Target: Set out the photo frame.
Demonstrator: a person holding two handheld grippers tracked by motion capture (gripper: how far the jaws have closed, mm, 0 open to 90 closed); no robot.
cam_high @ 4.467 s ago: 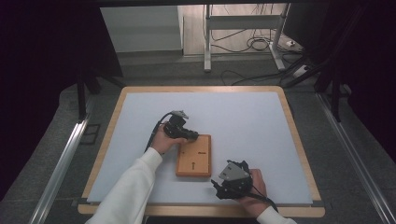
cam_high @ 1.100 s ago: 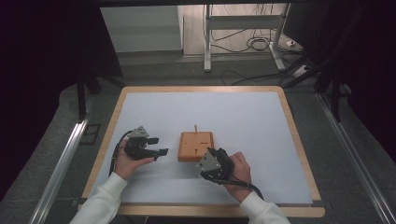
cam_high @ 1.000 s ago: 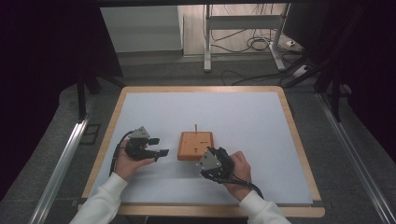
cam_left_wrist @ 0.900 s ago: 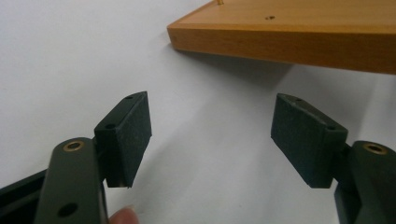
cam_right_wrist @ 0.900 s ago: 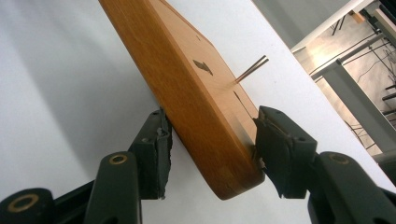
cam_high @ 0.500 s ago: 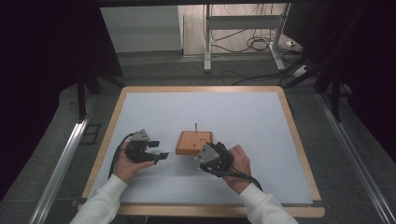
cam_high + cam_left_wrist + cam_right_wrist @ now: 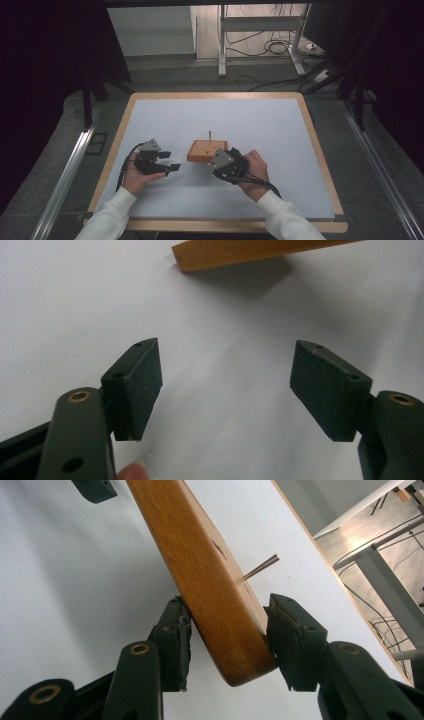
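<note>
— So, where's our wooden block (image 7: 207, 150)?
— Mid-table, its near corner pinched between the right gripper (image 7: 227, 647) jaws, thin pin (image 7: 260, 567) sticking up.
— And our left gripper (image 7: 225, 385)?
— Wide open, empty, just beside it. Next we probably lift or turn it. No writing that we can read.

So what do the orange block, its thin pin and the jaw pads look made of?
Block: apparently wood, smooth, maybe varnished; faint grain, rounded edges. Pin: thin rod, wood or metal, unclear. Right gripper pads: matte black, probably rubber or foam, slightly rough-edged.
</note>
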